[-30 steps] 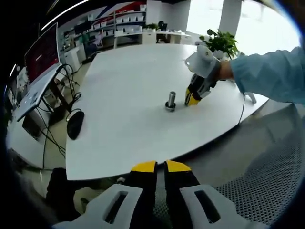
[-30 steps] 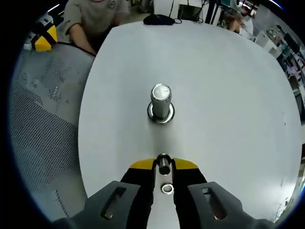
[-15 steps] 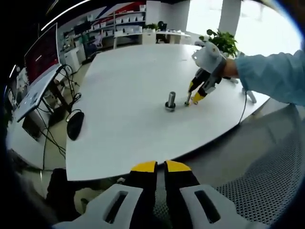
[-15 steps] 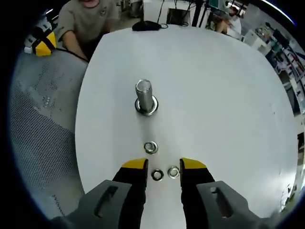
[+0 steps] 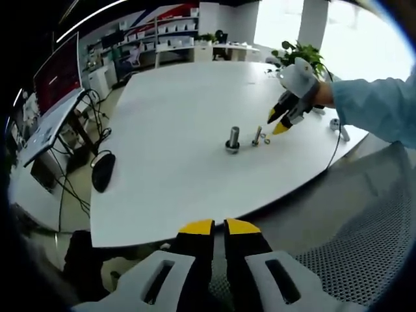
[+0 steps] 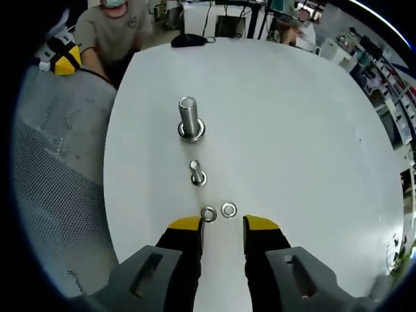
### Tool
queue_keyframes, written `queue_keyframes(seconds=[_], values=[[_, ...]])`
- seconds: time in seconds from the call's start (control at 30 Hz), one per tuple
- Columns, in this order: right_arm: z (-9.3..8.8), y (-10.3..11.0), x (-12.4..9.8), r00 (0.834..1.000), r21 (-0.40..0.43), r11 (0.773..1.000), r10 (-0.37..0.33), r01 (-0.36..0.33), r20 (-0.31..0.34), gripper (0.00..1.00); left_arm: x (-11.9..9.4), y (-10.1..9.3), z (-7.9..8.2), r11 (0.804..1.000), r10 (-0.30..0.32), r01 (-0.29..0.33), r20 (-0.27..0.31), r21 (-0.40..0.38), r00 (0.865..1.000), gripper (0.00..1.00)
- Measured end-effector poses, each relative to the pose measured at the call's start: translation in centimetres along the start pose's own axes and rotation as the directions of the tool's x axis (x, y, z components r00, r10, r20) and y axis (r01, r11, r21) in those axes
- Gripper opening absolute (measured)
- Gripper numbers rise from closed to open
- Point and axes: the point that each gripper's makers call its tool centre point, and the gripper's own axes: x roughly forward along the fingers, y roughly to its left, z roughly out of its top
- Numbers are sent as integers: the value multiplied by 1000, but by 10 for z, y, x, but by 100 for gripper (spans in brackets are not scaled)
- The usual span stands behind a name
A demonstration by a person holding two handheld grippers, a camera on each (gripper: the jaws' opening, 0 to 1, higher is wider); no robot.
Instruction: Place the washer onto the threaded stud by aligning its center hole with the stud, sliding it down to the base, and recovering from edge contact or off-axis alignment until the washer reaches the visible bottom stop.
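- Right gripper view: our right gripper sits low over the white table, yellow-tipped jaws apart with a clear gap, nothing held between them.
- Just past the tips we see two washers on the table: one washer right at the left jaw's tip, whether touching we can't tell, and a second washer just beside it, lying flat.
- Further on, a small bolt stands upright on its head, apart from the washers.
- Beyond that, the large threaded stud stands upright on its wide base; whether a washer already sits at the base we can't tell.
- At the far table edge a black mouse, and a seated person in a tan shirt behind it.
- A grey mesh chair back runs along the left of that view.
- Left gripper view: our left gripper is held back off the near table edge, jaws closed or very nearly, only a thin slit between the yellow tips, nothing in them.
- From there the stud stands mid-table, the small bolt just to its right, the washers a tiny glint beside it, too small to separate.
- The right gripper hangs above and right of them, jaws spread, on a blue sleeve.
- A mouse lies at the table's left edge; a plant stands at the far side.
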Motion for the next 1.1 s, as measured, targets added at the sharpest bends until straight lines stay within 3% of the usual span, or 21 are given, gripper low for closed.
queue_keyframes(seconds=[0.2,0.63,0.9,1.1], values=[[-2,9,5,997,83,996,36,-41,62,26,0,0,1,1000,1,-1,6,0,1000,3],[-12,17,18,998,56,997,60,-61,8,26,0,1,1,1000,1,-1,3,-1,1000,3],[-31,20,25,992,-4,997,72,-73,-102,26,0,1,0,1000,4,-4,1,-4,1000,3],[-28,21,24,992,23,996,86,-84,-88,25,1,2,0,1000,4,-4,-4,-5,1000,3]])
